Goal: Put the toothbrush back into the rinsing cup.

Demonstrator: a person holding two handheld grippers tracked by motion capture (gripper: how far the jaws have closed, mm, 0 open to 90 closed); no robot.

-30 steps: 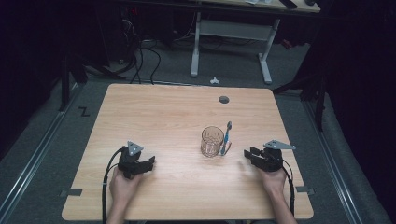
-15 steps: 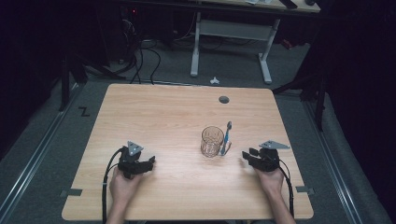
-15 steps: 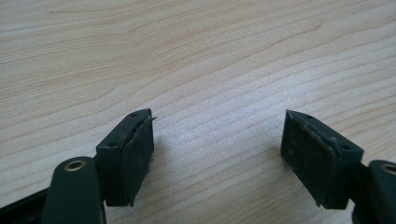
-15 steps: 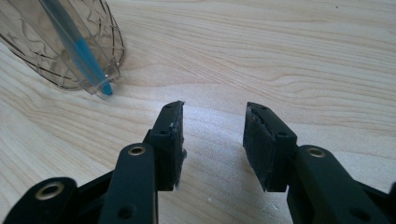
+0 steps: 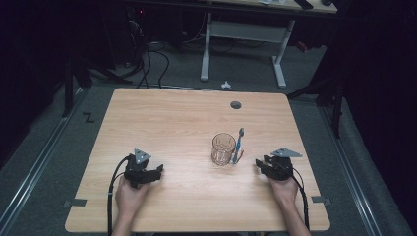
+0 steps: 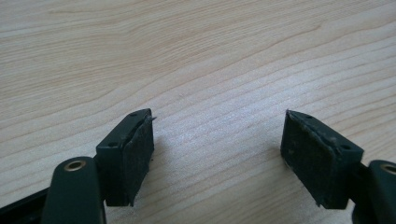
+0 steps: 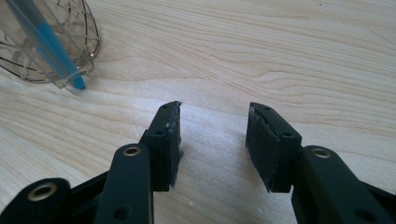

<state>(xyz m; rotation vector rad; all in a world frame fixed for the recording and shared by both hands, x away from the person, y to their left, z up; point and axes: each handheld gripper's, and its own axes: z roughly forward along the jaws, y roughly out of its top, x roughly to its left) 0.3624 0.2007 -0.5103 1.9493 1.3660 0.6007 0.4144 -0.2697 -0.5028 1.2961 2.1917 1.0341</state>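
A clear glass (image 5: 223,148) with a gold wire pattern stands right of the table's middle. A blue toothbrush (image 5: 238,146) in a clear case leans against its right side, foot on the wood. My right gripper (image 5: 259,164) lies on the table just right of them, pointing left. In the right gripper view the glass (image 7: 28,60) and the toothbrush (image 7: 46,42) sit at top left, apart from the right gripper (image 7: 215,135). Its jaws have just been opening and hold nothing. My left gripper (image 5: 158,172) rests at the front left, its jaws (image 6: 217,140) wide open over bare wood.
The wooden table (image 5: 172,118) has a round cable hole (image 5: 236,104) near its far edge. Beyond it stands a white desk frame (image 5: 246,34), with cables and a small white object (image 5: 225,84) on the grey floor.
The right gripper has edged slightly left toward the glass and its jaws stand a little wider. The left gripper, the glass and the toothbrush have not moved.
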